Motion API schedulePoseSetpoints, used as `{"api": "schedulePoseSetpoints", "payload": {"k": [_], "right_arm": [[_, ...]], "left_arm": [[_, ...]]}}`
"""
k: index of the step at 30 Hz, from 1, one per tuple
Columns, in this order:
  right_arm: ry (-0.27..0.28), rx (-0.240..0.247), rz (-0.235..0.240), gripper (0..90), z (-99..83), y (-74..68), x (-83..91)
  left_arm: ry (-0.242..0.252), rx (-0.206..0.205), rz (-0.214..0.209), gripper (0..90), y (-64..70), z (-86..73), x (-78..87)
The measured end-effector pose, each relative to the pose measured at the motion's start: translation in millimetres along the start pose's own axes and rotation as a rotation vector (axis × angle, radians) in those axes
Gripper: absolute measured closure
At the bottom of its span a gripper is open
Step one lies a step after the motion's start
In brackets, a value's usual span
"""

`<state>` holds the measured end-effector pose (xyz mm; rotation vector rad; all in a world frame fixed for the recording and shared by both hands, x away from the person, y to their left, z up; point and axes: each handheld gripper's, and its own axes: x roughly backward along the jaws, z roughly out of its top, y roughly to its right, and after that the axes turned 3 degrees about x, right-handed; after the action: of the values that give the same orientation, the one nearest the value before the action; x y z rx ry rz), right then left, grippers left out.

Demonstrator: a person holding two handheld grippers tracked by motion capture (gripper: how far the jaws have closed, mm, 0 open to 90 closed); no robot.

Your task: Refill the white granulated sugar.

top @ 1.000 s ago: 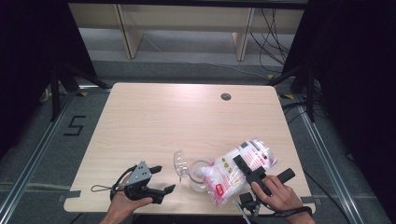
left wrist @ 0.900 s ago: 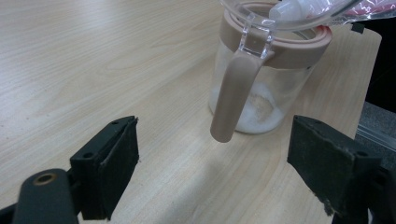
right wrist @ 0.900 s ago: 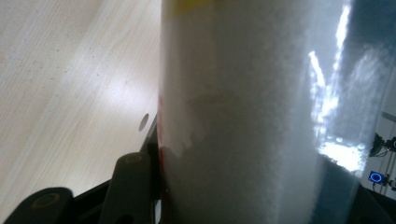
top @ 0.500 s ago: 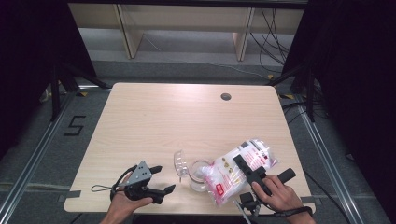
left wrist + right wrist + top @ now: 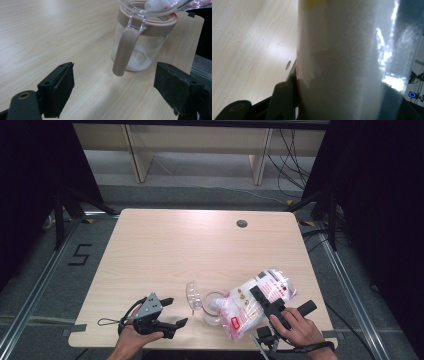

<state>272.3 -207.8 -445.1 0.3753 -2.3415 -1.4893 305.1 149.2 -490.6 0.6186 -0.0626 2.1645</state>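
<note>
Right hand-held gripper (image 5: 265, 302) is clamped on a clear plastic bag (image 5: 252, 302) w/ white granular contents and red print, at the front right of the worktop (image 5: 200, 250). Bag is tilted, lower end toward the person, its left end over the mouth of a small clear jar (image 5: 214, 307). In the right gripper view the bag (image 5: 347, 60) sits pressed betw. the black jaws, white contents up close against the lens; worktop (image 5: 244, 45) visible to the left of it.

Jar stands upright on the worktop near the front edge, approx. centre-right. Left gripper view shows the jar (image 5: 140, 47) w/ a beige rim ring and a beige handle (image 5: 124, 50) hanging down its near side; a little white powder lies in the bottom. Its clear lid (image 5: 192, 294) is flipped open and stands up on the jar's left side in the high view.

Left hand-held gripper (image 5: 172, 312) rests low at the front left, jaws spread wide and holding nothing, pointed toward the jar but apart from it. In its own view the jar sits betw. and beyond the two jaw pads (image 5: 62, 87), not touching either.

A dark round hole (image 5: 242, 223) is in the worktop near the far edge, well apart from everything else.
</note>
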Motion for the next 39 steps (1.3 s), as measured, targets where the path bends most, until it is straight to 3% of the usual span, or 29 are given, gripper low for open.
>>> {"api": "schedulePoseSetpoints", "payload": {"k": [2, 3, 4, 9, 22, 26, 36, 37, 39], "right_arm": [[0.004, 0.005, 0.004, 55.0, -0.3, -0.2, 0.0], [0.006, 0.004, 0.006, 55.0, -0.4, -0.3, 0.1], [0.002, -0.012, 0.006, 55.0, -0.1, -0.9, 0.3], [0.004, 0.011, -0.003, 55.1, -0.9, -0.5, -0.2], [-0.009, -0.003, 0.003, 55.3, -1.5, -0.2, 1.5], [-0.009, 0.029, 0.006, 55.3, -2.4, 0.3, 1.3], [-0.010, 0.046, 0.025, 55.4, -2.4, 3.5, 1.8], [-0.010, 0.045, 0.029, 55.5, -2.4, 4.0, 1.8], [-0.010, 0.048, 0.028, 55.5, -2.0, 4.5, 2.2]], "left_arm": [[-0.008, -0.023, -0.009, 16.0, -2.0, 0.1, -0.2], [-0.004, 0.009, -0.006, 16.0, -0.3, -0.8, -1.2], [-0.005, 0.006, -0.007, 16.0, -0.3, -0.7, -1.1], [-0.002, -0.009, -0.002, 16.0, -0.6, -0.1, 0.0], [-0.008, -0.024, -0.004, 16.0, -2.1, 0.2, 0.5], [-0.008, -0.023, -0.005, 16.0, -2.3, 0.1, 0.5], [-0.009, -0.024, -0.005, 16.0, -2.4, 0.0, 0.5], [-0.008, -0.002, -0.001, 16.0, -1.2, -0.5, 0.3], [-0.007, -0.003, -0.001, 16.0, -1.2, -0.5, 0.4]]}}
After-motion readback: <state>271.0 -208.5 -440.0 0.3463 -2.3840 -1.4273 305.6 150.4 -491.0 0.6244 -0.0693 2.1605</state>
